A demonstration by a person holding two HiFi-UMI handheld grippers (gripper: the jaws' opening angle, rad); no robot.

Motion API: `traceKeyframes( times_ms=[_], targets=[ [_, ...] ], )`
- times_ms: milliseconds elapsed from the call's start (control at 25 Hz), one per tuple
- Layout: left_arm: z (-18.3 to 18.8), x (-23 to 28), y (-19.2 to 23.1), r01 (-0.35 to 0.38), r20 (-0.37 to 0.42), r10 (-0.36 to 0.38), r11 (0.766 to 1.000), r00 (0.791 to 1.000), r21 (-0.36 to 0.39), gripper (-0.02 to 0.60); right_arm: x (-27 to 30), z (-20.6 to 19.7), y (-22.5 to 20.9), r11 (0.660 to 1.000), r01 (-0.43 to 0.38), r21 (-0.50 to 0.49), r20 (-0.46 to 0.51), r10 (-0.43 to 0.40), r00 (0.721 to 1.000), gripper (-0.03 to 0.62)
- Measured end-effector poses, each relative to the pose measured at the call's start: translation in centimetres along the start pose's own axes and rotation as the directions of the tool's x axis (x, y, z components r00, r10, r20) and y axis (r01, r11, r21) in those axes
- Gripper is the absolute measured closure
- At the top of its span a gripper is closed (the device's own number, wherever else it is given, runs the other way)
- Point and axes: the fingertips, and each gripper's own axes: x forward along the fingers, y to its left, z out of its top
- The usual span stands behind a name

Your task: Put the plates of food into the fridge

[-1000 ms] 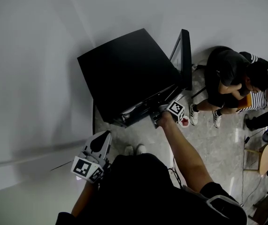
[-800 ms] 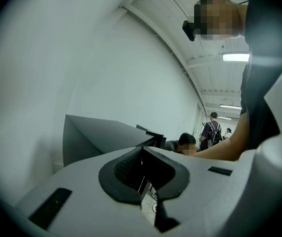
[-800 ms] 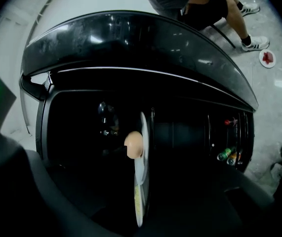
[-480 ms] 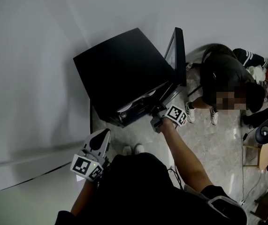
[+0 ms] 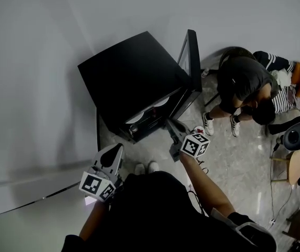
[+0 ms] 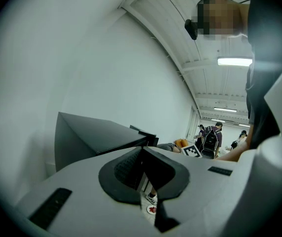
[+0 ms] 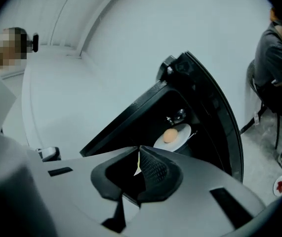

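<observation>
Fingers (image 7: 153, 169) of the right gripper (image 7: 139, 151) have just been closing and meet on nothing, and the left gripper (image 6: 141, 149) is pressed shut and empty too — one plate (image 7: 180, 132) with a round brown food (image 7: 170, 136) sits on a shelf inside the black fridge (image 5: 128, 72), mid-frame in the right gripper view. That plate looks done; no other plate shows, and the door (image 5: 190, 62) stands open. Floor (image 5: 239, 161) before the opening leaves room, but the door's edge juts out at upper centre of the head view — a seated person (image 5: 241, 80) just right of it.

White wall (image 5: 44, 62), pale stone floor (image 5: 244, 161)
</observation>
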Motion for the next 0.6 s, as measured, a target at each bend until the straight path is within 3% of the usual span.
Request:
traceKeyframes(
  times_ms=[360,600],
  targets=[
    [-0.9,-0.4,-0.6,0.028,0.001,-0.028,1.000,1.000,-0.002,0.557,-3.3,0.7,7.1,0.974,-0.104,-0.200,0.044,0.115,0.992,0.563],
    [-0.9,-0.9,-1.0,0.040,0.005,-0.040,0.999,0.999,-0.006,0.557,-5.0,1.5,10.6,0.965,-0.140,-0.224,0.085,0.162,0.983,0.566]
  ],
)
